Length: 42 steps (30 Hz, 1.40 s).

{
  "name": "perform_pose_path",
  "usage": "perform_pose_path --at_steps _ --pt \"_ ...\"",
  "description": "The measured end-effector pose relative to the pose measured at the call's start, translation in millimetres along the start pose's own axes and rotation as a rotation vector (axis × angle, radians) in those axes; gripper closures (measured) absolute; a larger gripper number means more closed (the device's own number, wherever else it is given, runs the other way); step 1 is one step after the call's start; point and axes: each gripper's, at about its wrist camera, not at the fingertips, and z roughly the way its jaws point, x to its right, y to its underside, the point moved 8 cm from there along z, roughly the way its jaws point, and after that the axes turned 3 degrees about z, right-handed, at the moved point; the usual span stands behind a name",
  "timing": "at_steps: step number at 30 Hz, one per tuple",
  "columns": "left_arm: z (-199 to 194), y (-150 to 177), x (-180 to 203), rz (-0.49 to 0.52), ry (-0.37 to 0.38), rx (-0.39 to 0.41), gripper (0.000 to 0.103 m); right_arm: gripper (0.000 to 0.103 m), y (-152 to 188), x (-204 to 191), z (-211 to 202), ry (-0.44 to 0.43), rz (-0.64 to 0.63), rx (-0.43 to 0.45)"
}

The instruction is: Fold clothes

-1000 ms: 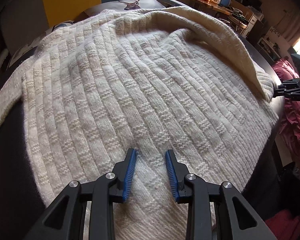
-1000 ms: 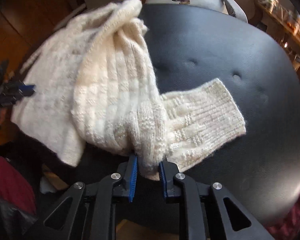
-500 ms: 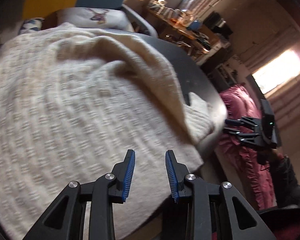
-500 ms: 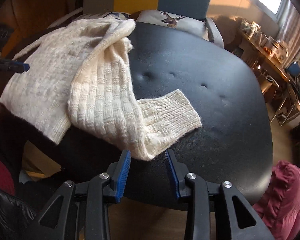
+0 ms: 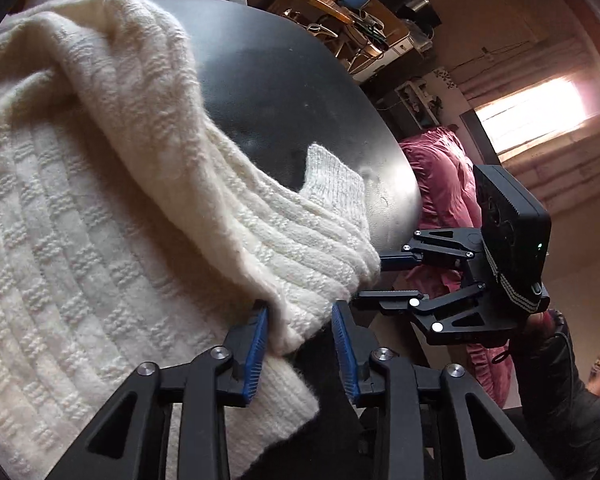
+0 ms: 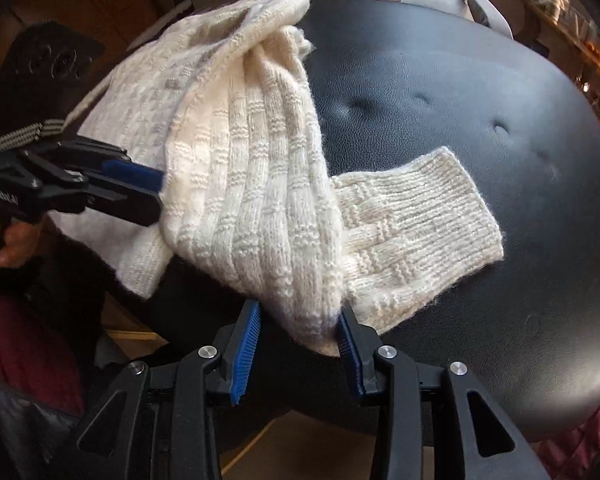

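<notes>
Both tools moved in, left tool (image 5: 302,334) and right tool (image 6: 298,338) agape around cream sweater (image 6: 260,184) folds

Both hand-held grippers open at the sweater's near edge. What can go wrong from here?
1. Right hand-held gripper straddles a thick bunched fold of the sweater; closing may catch only some layers.
2. Left hand-held gripper sits close by, so the two might collide.
3. The cuff lies loose on the black seat and may drag.
</notes>
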Motion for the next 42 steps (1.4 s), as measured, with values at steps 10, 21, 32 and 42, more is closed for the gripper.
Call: perform_pose_path --at_steps 10,21,32,42 --pt "-56.5 -103.9 78.3 0.003 0.270 0.144 0.099 0.055 24.2 47.7 -56.4 0.036 0.287 0.241" --pt "-39.7 -10.8 3.5 -0.069 0.105 -0.006 0.091 0.051 16.2 -13.0 -29.9 0.045 0.005 0.153" --pt "8.6 -12.2 24.8 -0.075 0.132 -0.048 0.103 0.051 34.4 9.9 -26.7 0.002 0.202 0.182" --pt "-74.7 -127.6 133.7 0.080 0.305 0.160 0.103 0.051 58.3 16.8 -44.7 -0.081 0.351 0.273"
